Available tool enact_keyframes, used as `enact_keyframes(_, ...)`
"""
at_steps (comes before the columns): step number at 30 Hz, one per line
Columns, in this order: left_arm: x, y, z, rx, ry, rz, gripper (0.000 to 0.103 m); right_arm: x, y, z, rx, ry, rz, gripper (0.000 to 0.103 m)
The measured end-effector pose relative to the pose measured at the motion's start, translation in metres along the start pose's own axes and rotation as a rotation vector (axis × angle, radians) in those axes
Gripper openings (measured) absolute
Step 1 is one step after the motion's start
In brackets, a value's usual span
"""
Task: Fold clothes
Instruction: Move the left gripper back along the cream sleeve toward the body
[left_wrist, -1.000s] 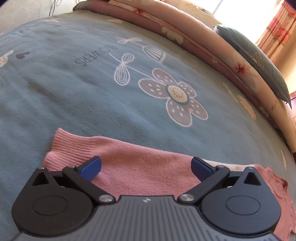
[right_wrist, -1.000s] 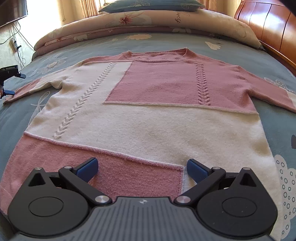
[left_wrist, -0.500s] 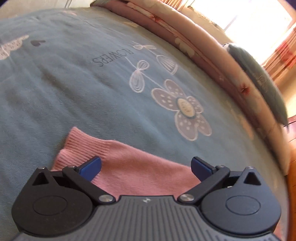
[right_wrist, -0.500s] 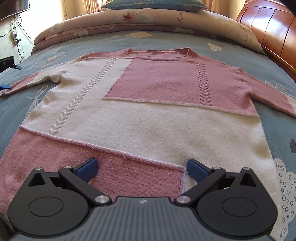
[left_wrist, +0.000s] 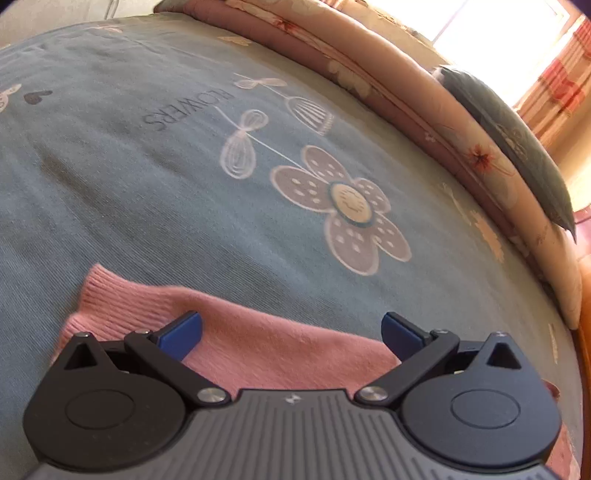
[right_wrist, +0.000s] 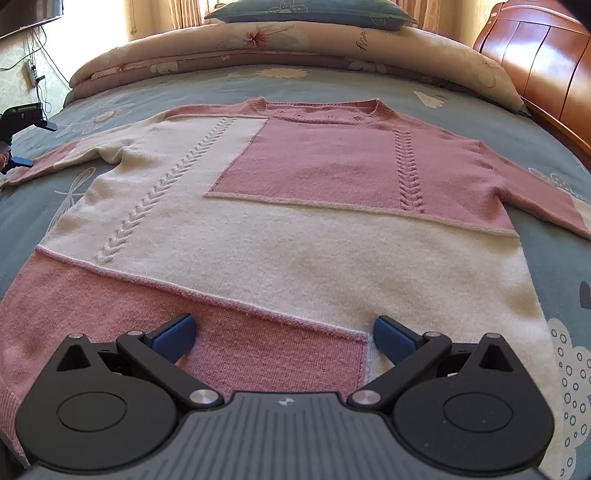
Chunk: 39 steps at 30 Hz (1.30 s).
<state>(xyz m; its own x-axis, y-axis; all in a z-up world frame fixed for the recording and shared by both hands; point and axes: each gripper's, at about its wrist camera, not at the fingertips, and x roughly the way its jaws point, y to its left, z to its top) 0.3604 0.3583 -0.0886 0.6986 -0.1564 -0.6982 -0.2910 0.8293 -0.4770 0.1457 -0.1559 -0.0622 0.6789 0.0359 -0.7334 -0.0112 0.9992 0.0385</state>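
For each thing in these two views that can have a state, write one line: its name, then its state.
Sweater: spread flat, front up, unfolded.
Sleeve cuff: flat on the bedspread, not gripped.
Left gripper: open, over the sleeve.
Right gripper: open, over the hem.
Pillow: resting on the rolled quilt.

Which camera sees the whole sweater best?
The right wrist view. It shows the sweater spread flat on the bed, from neck to bottom edge, with both sleeves reaching out sideways. The left wrist view shows only one pink sleeve end, lying under the open left gripper.
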Motion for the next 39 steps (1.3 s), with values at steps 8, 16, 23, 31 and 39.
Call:
enact_keyframes(8, 0.013, -0.057, -0.051, 0.198, 0.113, -0.088, 0.102, -0.001, -0.001, -0.002, -0.003, -0.013, 0.001, 0.103)
enact_keyframes(16, 0.004, -0.088, -0.062, 0.310, 0.077, -0.046, 0.102, -0.002, -0.002, -0.006, -0.009, -0.034, 0.007, 0.103)
enact_keyframes(23, 0.035, -0.132, -0.079, 0.483, 0.112, 0.088, 0.102, -0.003, -0.002, -0.007, -0.013, -0.046, 0.013, 0.103)
enact_keyframes(31, 0.017, -0.125, -0.100, 0.646, 0.064, 0.169, 0.102, -0.003, -0.003, -0.010, -0.025, -0.068, 0.023, 0.103)
enact_keyframes(39, 0.011, -0.169, -0.093, 0.662, 0.040, 0.082, 0.102, -0.002, -0.003, -0.010, -0.034, -0.068, 0.020, 0.103)
